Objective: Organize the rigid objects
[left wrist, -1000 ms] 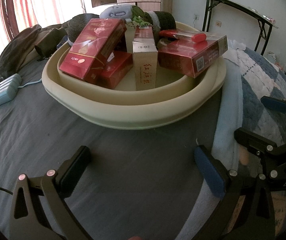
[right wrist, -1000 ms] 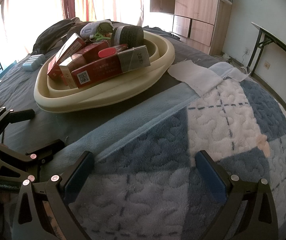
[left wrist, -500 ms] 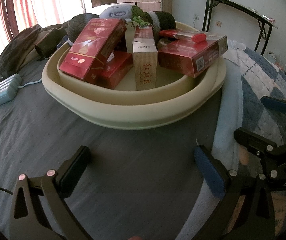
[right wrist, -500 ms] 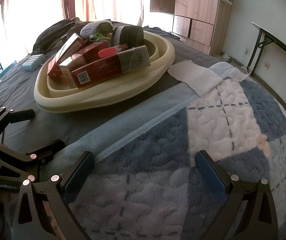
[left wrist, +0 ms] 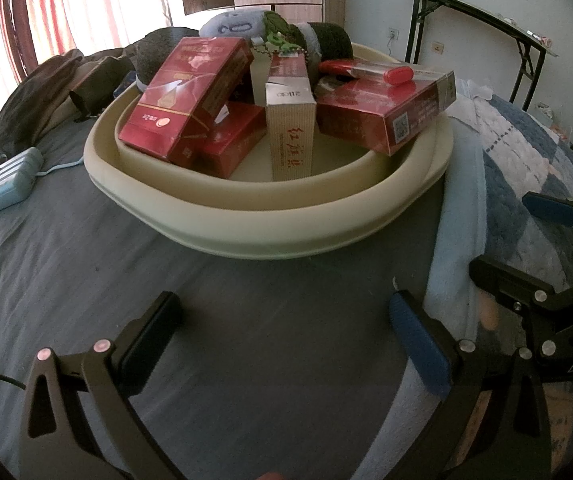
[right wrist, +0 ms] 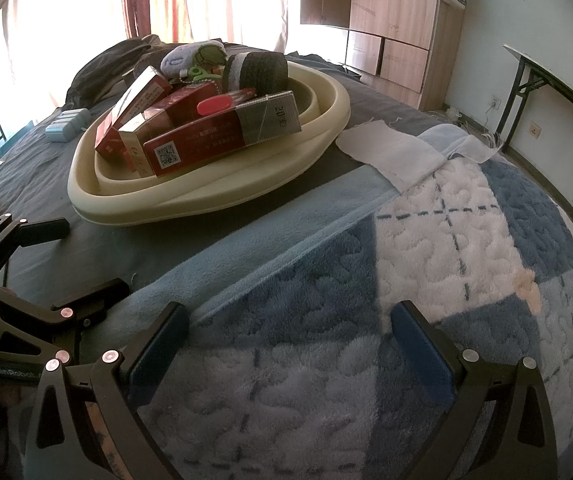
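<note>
A cream oval basin [left wrist: 270, 232] [right wrist: 222, 196] sits on the bed, piled with red cartons. A long red carton [left wrist: 382, 108] [right wrist: 222, 136] lies across its right side with a red lighter [left wrist: 396, 75] [right wrist: 218, 104] on top. A beige and white pack [left wrist: 290, 120] stands upright in the middle, and a tilted red carton [left wrist: 182, 104] leans at the left. Soft toys and a dark roll [right wrist: 258, 70] lie at the back. My left gripper [left wrist: 282, 320] hovers open over the grey sheet in front of the basin. My right gripper [right wrist: 286, 332] is open above the blue blanket, empty.
A pale blue power strip [left wrist: 12, 178] lies left of the basin on the grey sheet. Dark clothing [left wrist: 38, 100] is heaped at the back left. A white cloth [right wrist: 390, 152] lies on the quilted blue and white blanket [right wrist: 446, 240]. A folding table [left wrist: 486, 36] stands by the wall.
</note>
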